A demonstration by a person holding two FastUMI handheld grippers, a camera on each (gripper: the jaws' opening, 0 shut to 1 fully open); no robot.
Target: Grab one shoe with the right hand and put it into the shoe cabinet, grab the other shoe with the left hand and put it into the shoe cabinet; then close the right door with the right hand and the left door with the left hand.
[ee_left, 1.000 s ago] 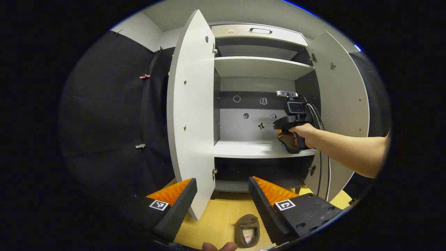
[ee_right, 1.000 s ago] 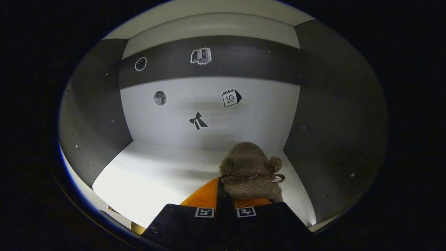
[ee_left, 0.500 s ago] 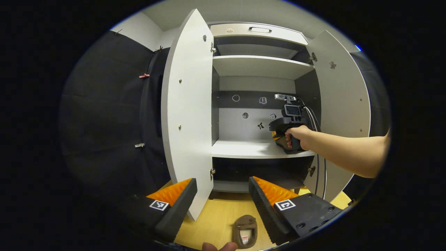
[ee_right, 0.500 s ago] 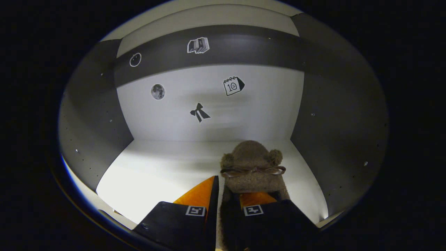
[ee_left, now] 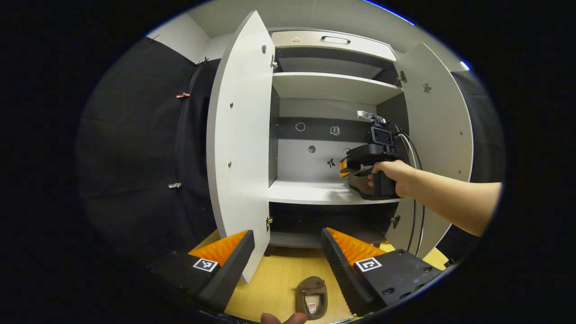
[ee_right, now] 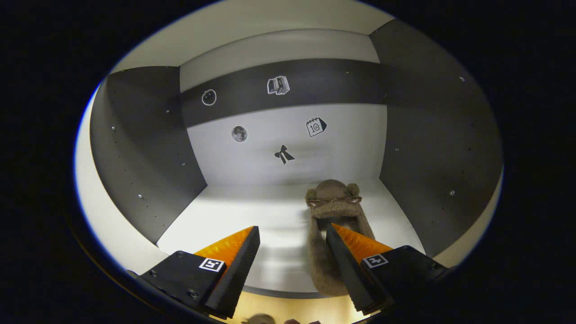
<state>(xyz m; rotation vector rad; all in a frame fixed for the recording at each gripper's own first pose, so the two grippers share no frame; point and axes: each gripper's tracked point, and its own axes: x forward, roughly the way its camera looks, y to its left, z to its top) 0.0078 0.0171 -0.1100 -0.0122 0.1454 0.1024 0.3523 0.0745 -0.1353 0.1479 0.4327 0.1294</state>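
Fuzzy brown shoe [ee_right: 330, 225] with a bow, flat on the shelf [ee_right: 252, 216], beside the wide-open right hand-held gripper [ee_right: 292, 245].

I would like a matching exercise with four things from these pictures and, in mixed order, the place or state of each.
Things:
1. shoe on the shelf
2. other shoe
3. right gripper
4. left door

Places or states:
A. swung open
B. on the wooden floor
C. open, holding nothing
D. inside the cabinet, near its right wall

Pairs: 1-D, 2-B, 3-C, 4-A
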